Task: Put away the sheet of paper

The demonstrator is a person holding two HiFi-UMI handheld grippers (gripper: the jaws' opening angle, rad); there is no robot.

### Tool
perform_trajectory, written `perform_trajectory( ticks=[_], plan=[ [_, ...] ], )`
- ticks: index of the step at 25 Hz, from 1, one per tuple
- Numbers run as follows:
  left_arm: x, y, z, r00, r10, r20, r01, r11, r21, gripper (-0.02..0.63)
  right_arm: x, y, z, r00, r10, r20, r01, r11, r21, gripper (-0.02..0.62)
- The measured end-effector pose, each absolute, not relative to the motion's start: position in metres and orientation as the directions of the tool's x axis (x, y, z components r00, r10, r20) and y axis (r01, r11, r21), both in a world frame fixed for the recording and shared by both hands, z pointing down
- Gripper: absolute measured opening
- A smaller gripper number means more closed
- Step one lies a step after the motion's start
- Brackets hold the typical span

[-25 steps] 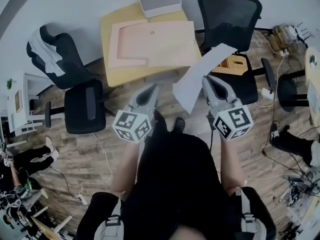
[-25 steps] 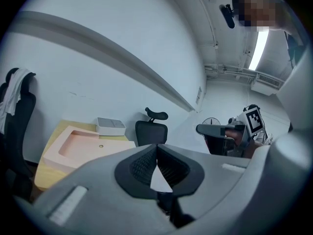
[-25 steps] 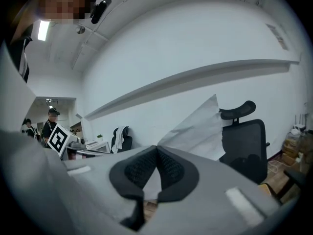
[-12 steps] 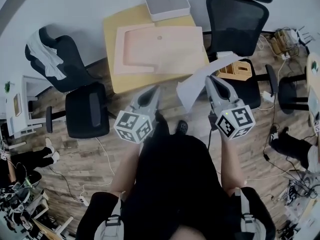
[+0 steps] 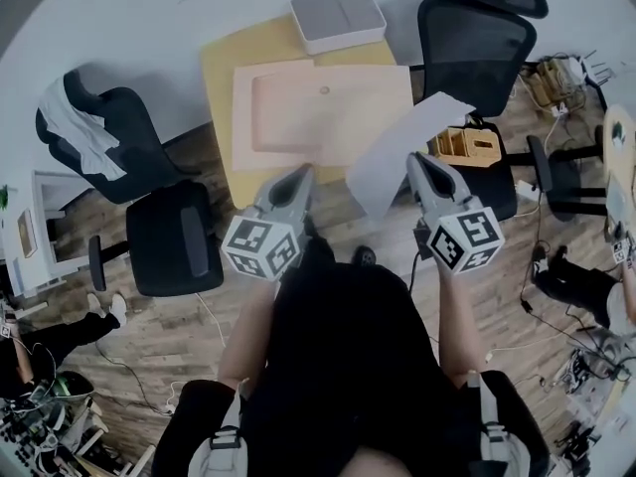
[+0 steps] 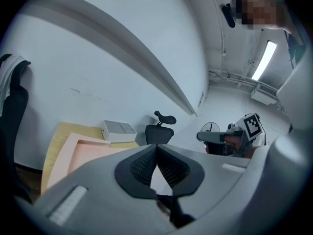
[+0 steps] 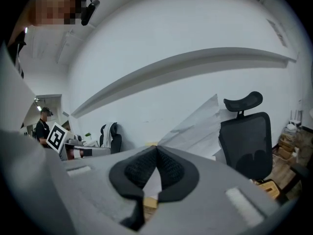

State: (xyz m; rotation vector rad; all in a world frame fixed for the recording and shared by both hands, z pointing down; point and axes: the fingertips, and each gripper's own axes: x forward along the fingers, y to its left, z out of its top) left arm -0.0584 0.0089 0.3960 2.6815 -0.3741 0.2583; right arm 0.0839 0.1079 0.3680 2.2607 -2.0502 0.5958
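White paper point(image 5: 402, 152) was up in the air in the head view, near the table point(image 5: 221, 68) corner and beside a black chair point(image 5: 475, 43). The right gripper point(image 5: 415, 162) had it pinched by its near edge. My guess is that one-edge hold was so the sheet could be laid flat onto the pink tray point(image 5: 318, 112). The left gripper point(image 5: 301, 175) hovered alongside, carrying nothing.

Left gripper view: the jaws were pressed together and empty, aimed toward the tray, probably just parked out of the way.

Right gripper view: the jaws were clamped tight on the sheet, which fanned up and to the right. It looked thin and floppy, a bit wrinkled, and bowed rather than flat.
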Motion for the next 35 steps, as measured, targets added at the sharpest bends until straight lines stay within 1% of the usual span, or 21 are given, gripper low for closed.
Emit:
perform_trajectory(
  ticks=[11,17,24,28,35],
  plan=[
    [-0.073,-0.055,0.405,0.959,-0.161,0.235,-0.246,-0.883,0.400,0.011,0.077,0.045,0.383,0.118,-0.933,0.339,-0.956,-0.199,-0.214,0.002],
    [-0.090,-0.083,0.419,0.952,-0.168,0.255,-0.263,-0.874,0.408,0.011,0.068,0.013,0.392,0.111,-0.931,0.347,-0.957,-0.194,-0.215,0.002],
    [-0.095,-0.102,0.426,0.937,-0.216,0.276,-0.318,-0.854,0.412,0.011,0.056,-0.028,0.403,0.025,-0.936,0.350,-0.967,-0.111,-0.229,0.002],
    [-0.090,-0.114,0.424,0.920,-0.267,0.287,-0.370,-0.833,0.411,0.011,0.056,-0.052,0.405,-0.056,-0.933,0.355,-0.968,-0.037,-0.249,0.002],
    [-0.057,-0.122,0.407,0.887,-0.363,0.285,-0.453,-0.799,0.394,0.011,0.084,-0.080,0.405,-0.199,-0.917,0.345,-0.941,0.081,-0.328,0.002]
  ],
)
